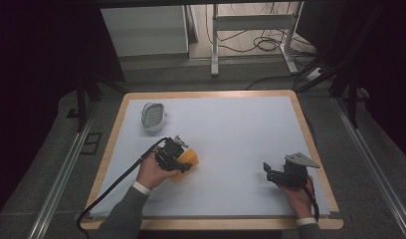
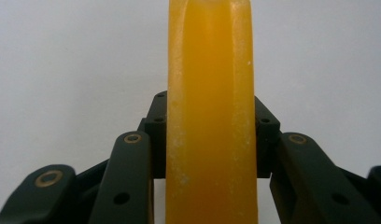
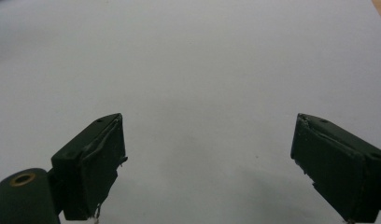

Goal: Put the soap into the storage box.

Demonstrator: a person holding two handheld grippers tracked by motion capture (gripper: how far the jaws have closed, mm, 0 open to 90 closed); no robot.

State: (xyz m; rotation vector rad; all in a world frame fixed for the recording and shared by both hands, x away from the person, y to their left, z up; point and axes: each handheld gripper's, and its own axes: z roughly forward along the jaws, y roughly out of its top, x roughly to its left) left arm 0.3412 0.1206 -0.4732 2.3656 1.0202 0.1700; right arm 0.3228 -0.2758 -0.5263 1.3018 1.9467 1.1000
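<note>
My left gripper [image 1: 183, 160] is clenched on the orange block [image 1: 187, 163], lower left of centre in the high view; I judge the grasp done, next a lift w/o slip. Right gripper [image 1: 270, 172] sits lower right, jaws wide, idle. White board [image 1: 231, 129], wood edge; white lamp head [image 1: 153, 116] upper left; cables on floor behind.

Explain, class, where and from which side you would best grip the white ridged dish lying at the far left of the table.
Probably the near rim of the white ridged dish, approached from the person's side. It seems to lie flat with a raised edge, so one finger could go inside and one outside. The open right gripper is free; the left gripper holds the orange piece.
</note>
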